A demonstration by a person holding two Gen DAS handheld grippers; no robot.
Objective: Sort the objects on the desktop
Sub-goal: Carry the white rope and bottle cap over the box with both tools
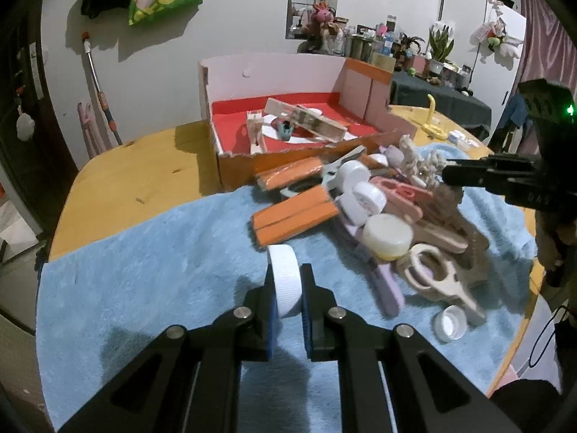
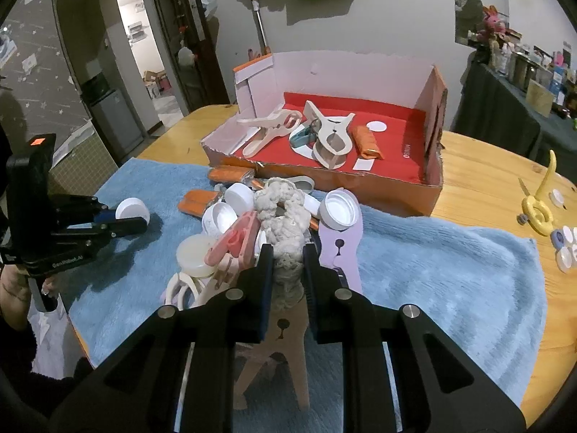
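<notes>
My left gripper (image 1: pixel 286 285) is shut on a white bottle cap (image 1: pixel 285 279), held on edge just above the blue towel (image 1: pixel 151 281); it also shows in the right wrist view (image 2: pixel 131 216). My right gripper (image 2: pixel 286 270) is shut on a knotted grey rope (image 2: pixel 285 216) that lies on the pile of clips, caps and orange packets (image 1: pixel 360 209). A tan clip (image 2: pixel 283 342) lies under the rope. The red-lined cardboard box (image 2: pixel 429 180) behind the pile holds several clips and an orange packet (image 2: pixel 366 140).
A lilac clip (image 2: pixel 340 249) with a white cap (image 2: pixel 339 209) on it lies right of the rope. A yellow hook (image 2: pixel 537 209) and loose caps (image 2: pixel 564 245) sit on the wooden table at the right. Another loose cap (image 1: pixel 450 323) lies on the towel.
</notes>
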